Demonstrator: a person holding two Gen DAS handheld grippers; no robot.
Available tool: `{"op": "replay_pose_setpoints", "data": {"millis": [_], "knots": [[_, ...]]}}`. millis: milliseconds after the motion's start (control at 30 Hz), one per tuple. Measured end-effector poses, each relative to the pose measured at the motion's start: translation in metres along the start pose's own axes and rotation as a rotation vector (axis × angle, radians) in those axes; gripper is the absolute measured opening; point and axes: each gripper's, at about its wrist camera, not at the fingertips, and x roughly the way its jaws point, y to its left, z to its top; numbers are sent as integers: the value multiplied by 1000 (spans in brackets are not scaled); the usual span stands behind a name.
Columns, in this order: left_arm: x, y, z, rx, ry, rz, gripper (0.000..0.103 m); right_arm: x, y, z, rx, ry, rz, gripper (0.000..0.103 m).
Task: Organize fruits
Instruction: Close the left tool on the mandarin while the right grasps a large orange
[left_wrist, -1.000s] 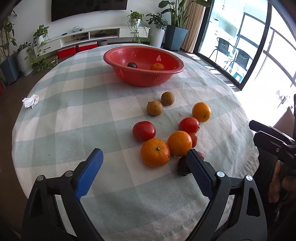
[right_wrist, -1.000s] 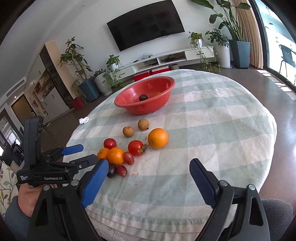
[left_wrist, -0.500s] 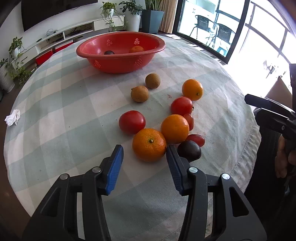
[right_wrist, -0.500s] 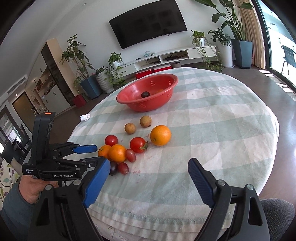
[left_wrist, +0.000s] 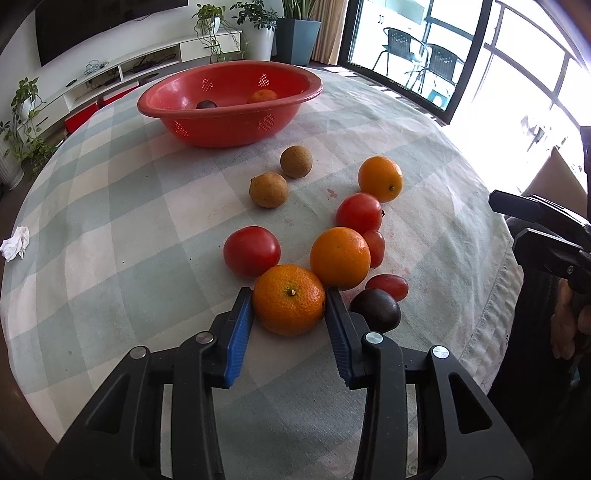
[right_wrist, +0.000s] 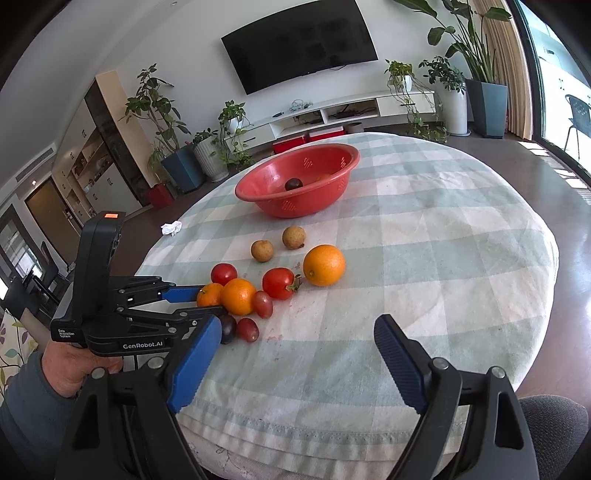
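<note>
Gripping a mandarin (left_wrist: 289, 300) between its 2 blue pads, the left claw (left_wrist: 289, 314) sits at lower centre of the left wrist view; its jaws have just been closing and both pads now touch the fruit's sides on the checked counter (left_wrist: 110, 206). Just above and right of it lies an orange (left_wrist: 340, 257), touching the mandarin, with a red tomato (left_wrist: 252, 251) to the left and a dark plum (left_wrist: 376, 309) at the right pad. Farther up sit 2 brown longans (left_wrist: 268, 189), another tomato (left_wrist: 359, 213) and a second orange (left_wrist: 380, 178). The red basin (left_wrist: 229, 122) stands at upper centre, holding 1 orange fruit and 1 dark one. In the right wrist view the right claw (right_wrist: 291, 363) hangs wide open at the bottom, nothing between its pads.
</note>
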Motion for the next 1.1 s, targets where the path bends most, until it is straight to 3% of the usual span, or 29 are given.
{"op": "replay_pose_setpoints", "data": {"millis": [300,767,900,1100], "knots": [[-5,1,-4,-9,-17,0,36,2,5,-5,-25,8,-3,84],[-47,5,-34,-151,-122,-48,36,23,23,-11,-114,62,16,73],[-56,5,-43,-177,-148,-61,36,30,18,2,-156,52,-26,72],[-58,6,-47,-193,-165,-53,36,58,-15,34,-88,109,-84,72]]}}
